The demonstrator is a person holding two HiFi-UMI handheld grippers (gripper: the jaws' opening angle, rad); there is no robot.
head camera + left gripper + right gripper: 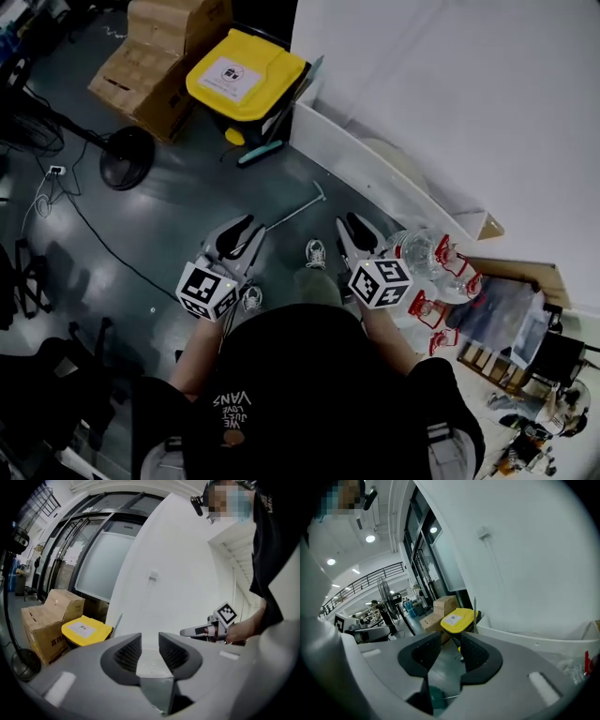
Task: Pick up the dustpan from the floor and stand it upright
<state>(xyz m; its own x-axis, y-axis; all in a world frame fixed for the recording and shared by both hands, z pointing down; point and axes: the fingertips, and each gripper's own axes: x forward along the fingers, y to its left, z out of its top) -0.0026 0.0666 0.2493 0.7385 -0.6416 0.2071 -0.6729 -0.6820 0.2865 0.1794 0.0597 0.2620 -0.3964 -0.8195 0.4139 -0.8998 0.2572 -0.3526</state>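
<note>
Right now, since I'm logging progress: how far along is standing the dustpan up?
Nothing looks done: the dustpan handle lies flat on the floor. In hand: nothing; left gripper and right gripper are open and empty near it. Left: grasp, lift, stand upright.

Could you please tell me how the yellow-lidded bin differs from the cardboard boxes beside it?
The bin has a yellow lid with a white label; the boxes are brown cardboard. The bin sits next to the white wall; the boxes lie farther from it. Both stand on the dark floor.
</note>
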